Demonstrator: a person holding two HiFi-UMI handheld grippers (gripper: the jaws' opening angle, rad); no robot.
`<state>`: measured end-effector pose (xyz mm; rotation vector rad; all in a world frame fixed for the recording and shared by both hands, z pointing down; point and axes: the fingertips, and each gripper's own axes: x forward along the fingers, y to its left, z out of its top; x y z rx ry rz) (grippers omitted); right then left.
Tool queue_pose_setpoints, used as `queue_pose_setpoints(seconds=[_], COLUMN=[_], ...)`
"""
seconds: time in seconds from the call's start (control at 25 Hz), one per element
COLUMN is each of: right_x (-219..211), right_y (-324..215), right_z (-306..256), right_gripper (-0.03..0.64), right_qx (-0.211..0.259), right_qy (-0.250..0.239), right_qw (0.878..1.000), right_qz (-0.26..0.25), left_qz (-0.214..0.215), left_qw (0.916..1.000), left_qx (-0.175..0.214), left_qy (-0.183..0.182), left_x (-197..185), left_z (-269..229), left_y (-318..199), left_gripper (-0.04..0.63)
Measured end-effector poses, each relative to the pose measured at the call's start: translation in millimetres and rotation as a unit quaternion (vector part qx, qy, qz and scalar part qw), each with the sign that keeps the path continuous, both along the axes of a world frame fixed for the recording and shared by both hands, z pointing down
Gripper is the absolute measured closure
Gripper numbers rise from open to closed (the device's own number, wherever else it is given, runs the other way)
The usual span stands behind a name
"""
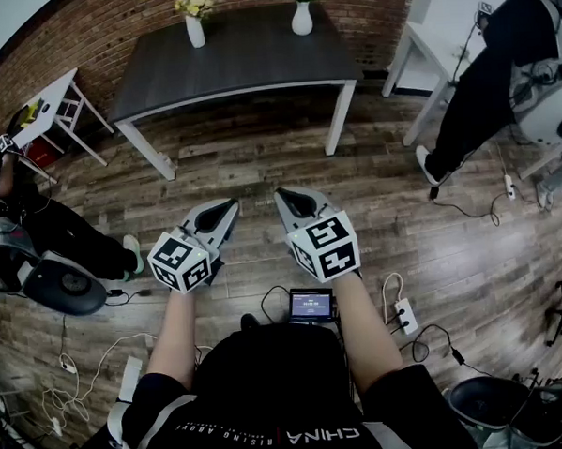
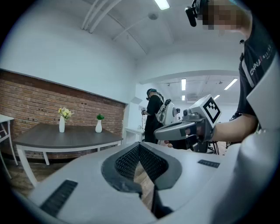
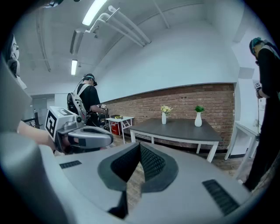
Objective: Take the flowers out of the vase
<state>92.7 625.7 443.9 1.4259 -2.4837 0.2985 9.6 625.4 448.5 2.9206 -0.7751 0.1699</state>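
A white vase (image 1: 196,31) with pale yellow flowers (image 1: 195,4) stands at the far left of a dark grey table (image 1: 244,61). A second white vase (image 1: 302,21) with a green plant is at the far right. Both grippers hang over the wooden floor, well short of the table. My left gripper (image 1: 230,206) and right gripper (image 1: 283,196) are side by side, both shut and empty. In the left gripper view the jaws (image 2: 139,147) meet, with the flower vase (image 2: 61,124) far off at left. The right gripper view shows shut jaws (image 3: 140,147) and the flower vase (image 3: 164,117) beyond.
A person in black (image 1: 494,67) stands at the right by a white table (image 1: 431,42). Another person (image 1: 37,232) is at the left near a small white side table (image 1: 54,99). Cables and a power strip (image 1: 405,314) lie on the floor near me.
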Motion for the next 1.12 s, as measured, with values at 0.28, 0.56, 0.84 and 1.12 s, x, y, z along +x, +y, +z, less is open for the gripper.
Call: queue_pose_setpoints(seconds=[0.28,0.56,0.84,1.12], right_x=[1.4,5.2,2.9,15.3], right_y=[-5.6,-7.0,-5.2,-9.1], right_z=[3.1,4.1,5.2,10.4], right_gripper=[0.611,0.609,0.609,0.609], right_qx=[-0.004,-0.005,-0.004,-0.010], right_qy=[0.002,-0.021,-0.025,-0.027], right_qw=[1.000,1.000,1.000,0.999], right_qz=[0.001,0.003,-0.005,-0.015], left_qz=[-0.006,-0.007,-0.009,-0.012], left_qw=[1.0000,1.0000,0.9999,0.9999], left_qx=[-0.003,-0.002,-0.002,-0.005], left_qy=[0.004,0.000,0.004,0.000], left_x=[-4.1,-0.9,-0.7,12.3], left_z=[1.2,5.0,8.3,11.3], left_y=[-7.2,-6.8,-6.8,-11.5], left_gripper=[0.592,0.592,0.592,0.592])
